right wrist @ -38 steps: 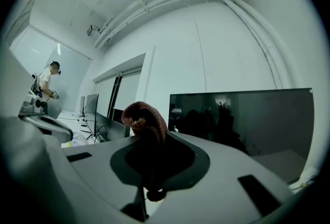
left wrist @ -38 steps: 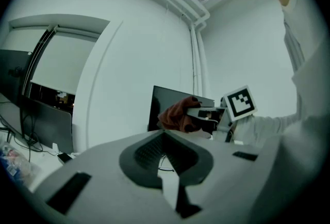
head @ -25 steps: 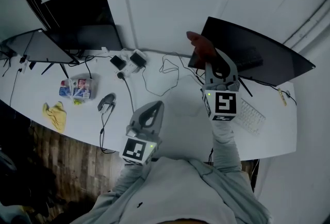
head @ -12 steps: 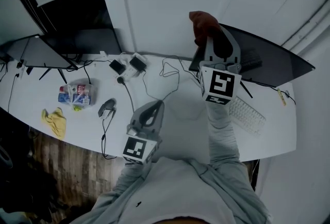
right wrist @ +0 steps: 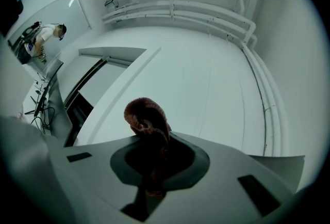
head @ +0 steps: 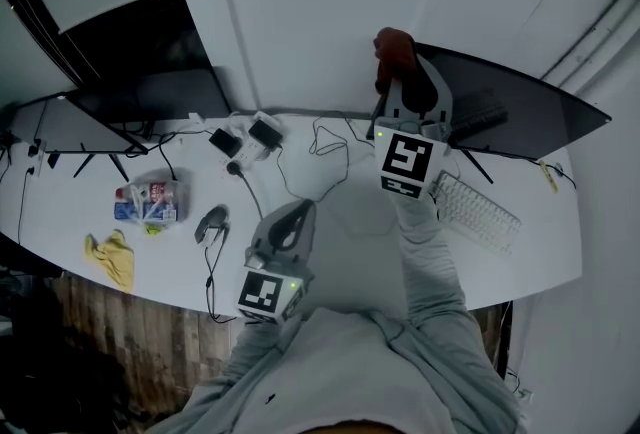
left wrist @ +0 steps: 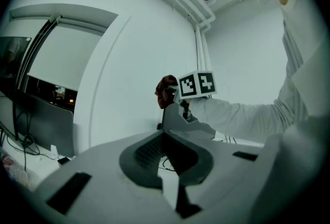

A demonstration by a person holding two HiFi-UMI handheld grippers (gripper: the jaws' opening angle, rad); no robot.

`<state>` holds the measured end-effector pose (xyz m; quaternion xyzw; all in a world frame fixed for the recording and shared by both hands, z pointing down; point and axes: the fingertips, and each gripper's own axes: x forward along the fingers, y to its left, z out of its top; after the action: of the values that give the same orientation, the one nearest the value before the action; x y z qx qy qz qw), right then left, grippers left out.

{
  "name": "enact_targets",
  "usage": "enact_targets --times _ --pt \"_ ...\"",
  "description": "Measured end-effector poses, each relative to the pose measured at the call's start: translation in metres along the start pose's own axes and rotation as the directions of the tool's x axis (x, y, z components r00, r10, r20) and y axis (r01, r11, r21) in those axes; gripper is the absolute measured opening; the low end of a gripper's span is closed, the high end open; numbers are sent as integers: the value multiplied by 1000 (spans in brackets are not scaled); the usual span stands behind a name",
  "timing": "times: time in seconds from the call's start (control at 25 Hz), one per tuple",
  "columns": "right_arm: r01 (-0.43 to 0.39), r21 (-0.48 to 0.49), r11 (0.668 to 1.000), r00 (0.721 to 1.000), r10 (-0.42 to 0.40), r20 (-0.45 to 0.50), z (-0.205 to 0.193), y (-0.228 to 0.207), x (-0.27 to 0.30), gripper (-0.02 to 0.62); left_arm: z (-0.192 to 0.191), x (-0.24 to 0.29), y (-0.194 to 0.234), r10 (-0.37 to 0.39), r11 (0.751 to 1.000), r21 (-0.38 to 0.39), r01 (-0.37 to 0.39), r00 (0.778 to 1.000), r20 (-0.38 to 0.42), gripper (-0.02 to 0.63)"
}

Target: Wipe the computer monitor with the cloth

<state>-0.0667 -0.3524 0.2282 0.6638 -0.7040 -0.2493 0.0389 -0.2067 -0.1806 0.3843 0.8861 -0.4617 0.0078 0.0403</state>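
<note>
Above the desk, right gripper [head: 398, 82]: pinching dark red cloth [head: 393, 50] by monitor [head: 520, 107] top corner.
Left gripper [head: 290, 222]: jaws together, empty.
Advice: press flat, sweep evenly.

Right gripper [head: 404, 74] raised, jaws clamping cloth [head: 392, 50]; left gripper [head: 298, 210] low, jaws together.

Everything is dim, with a cold blue-grey cast. In the head view the white wall [head: 300, 12] and the table [head: 60, 202] are the brightest parts, evenly lit with only faint shadows, while the floor [head: 80, 352] sinks almost to black. Straight lines bow toward the edges. Both gripper views sit inside a round black vignette with strong fisheye bending; the left tool [left wrist: 170, 114] looks soft up close, and in the right tool [right wrist: 152, 138] the cloth [right wrist: 147, 117] shows its pile fairly crisply
</note>
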Motion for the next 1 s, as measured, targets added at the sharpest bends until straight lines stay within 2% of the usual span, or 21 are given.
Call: enact_targets --times 0.4,0.6,1.0 --pt "3 6 1000 998 -3 -57 -27 10 -3 40 -9 5 10 -18 1000 -24 17 1000 -18 20" --pt "-12 32 999 995 15 -95 -45 16 -8 40 -15 11 10 -33 999 -16 32 999 -27 20" --pt "-34 19 999 984 37 -176 -87 35 -18 40 -27 23 18 -40 999 -16 39 998 -56 20"
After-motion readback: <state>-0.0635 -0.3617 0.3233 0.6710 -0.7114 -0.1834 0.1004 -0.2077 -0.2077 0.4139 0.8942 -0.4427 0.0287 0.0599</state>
